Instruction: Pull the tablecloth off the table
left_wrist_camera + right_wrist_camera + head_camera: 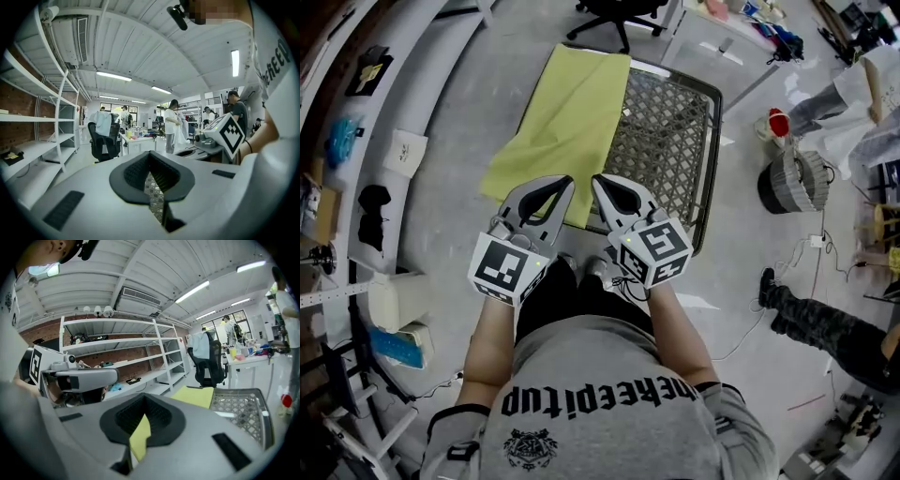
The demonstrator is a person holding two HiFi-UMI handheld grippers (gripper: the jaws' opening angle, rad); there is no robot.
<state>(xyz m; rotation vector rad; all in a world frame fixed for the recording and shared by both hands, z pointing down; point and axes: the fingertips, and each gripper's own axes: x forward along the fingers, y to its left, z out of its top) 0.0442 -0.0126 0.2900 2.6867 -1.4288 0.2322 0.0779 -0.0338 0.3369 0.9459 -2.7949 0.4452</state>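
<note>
Head view shows the yellow-green tablecloth (pixel 567 112) covering the left part of the mesh-topped table (pixel 675 131), its near edge hanging toward the person. The right hand-held gripper (pixel 598 183) is closed on that near edge; in the right gripper view a yellow fold sits pinched between its pads (pixel 157 420). The left hand-held gripper (pixel 568 182), just beside it, has its jaws together, and only table mesh shows through the gap in the left gripper view.

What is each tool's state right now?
Left tool: closed, nothing visibly held.
Right tool: closed; tablecloth shows at its jaws, grip cannot be told.
</note>
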